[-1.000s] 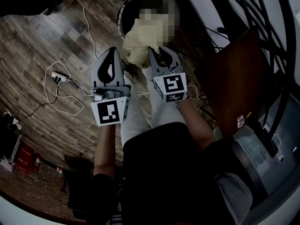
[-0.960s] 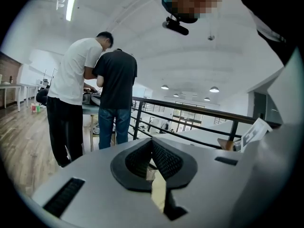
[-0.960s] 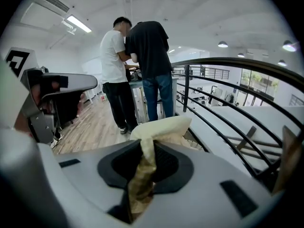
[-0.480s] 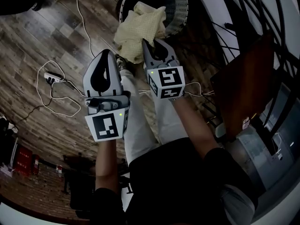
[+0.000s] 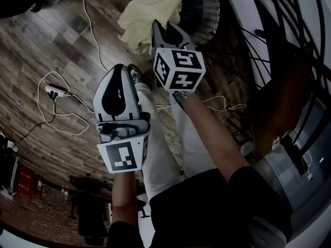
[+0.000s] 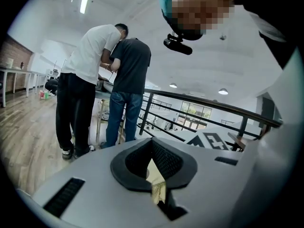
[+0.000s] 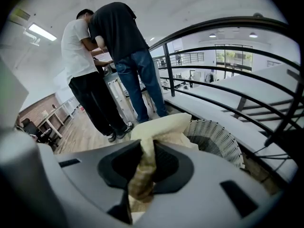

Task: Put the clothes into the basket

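Observation:
A pale yellow cloth (image 5: 142, 17) hangs bunched from my right gripper (image 5: 156, 27), which is shut on a fold of it. In the right gripper view the cloth (image 7: 161, 127) runs up between the pads of the right gripper (image 7: 144, 151). The white woven basket (image 5: 207, 12) stands on the floor just beyond and to the right, and the cloth hangs over its near left rim. The basket (image 7: 216, 139) shows a dark inside. My left gripper (image 5: 122, 67) is lower left, apart from the cloth, jaws together and holding nothing. In its own view the left gripper (image 6: 154, 148) shows only a thin pale slit.
A white power strip (image 5: 54, 89) with a looping cord lies on the wood floor at left. A dark railing (image 5: 269, 14) and a brown board (image 5: 279, 97) stand at right. Two people (image 7: 118, 46) stand at a table beyond the basket.
My right gripper has carried the cloth forward and down toward the basket's rim. My left gripper has sunk and dropped back from the cloth.

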A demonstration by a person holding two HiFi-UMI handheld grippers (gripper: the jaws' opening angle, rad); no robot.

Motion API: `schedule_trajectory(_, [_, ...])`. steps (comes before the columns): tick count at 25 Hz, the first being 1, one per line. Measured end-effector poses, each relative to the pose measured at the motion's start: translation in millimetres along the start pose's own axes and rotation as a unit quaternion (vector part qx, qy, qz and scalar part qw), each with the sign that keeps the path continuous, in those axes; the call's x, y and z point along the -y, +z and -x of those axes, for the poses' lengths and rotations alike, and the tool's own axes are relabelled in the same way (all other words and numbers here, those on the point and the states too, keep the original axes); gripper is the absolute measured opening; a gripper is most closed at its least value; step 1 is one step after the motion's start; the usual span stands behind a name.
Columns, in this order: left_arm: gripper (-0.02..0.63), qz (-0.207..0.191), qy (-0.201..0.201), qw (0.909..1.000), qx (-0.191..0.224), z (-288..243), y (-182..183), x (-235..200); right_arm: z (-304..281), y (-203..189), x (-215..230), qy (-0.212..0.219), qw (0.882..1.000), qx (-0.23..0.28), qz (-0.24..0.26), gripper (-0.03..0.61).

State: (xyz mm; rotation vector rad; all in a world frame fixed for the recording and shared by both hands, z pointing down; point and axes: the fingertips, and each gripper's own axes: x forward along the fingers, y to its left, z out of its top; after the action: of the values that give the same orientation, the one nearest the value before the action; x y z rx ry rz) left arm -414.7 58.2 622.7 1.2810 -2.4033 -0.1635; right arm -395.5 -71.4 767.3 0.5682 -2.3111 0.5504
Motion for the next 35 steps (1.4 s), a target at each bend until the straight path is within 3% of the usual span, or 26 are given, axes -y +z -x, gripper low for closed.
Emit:
schedule_trajectory(9, [0.011, 0.003, 0.007, 0.9999, -0.01, 0.5, -14.9, -13.5, -74.6, -41.8, 13.5, -0.038, 0.996, -0.058, -0.058, 0.072])
schedule_trajectory(22, [0.011, 0.022, 0.024, 0.9992, -0.022, 4.0, -35.8, -34.6, -118.3, -91.6, 14.3, -0.038, 0.99, -0.129, 0.038, 0.074])
schedule_trajectory(35, [0.011, 0.018, 0.036, 0.999, -0.018, 1.3, -38.4, -50.7, -131.3, -126.8, 23.1, -0.011, 0.98, -0.185, 0.076, 0.081])
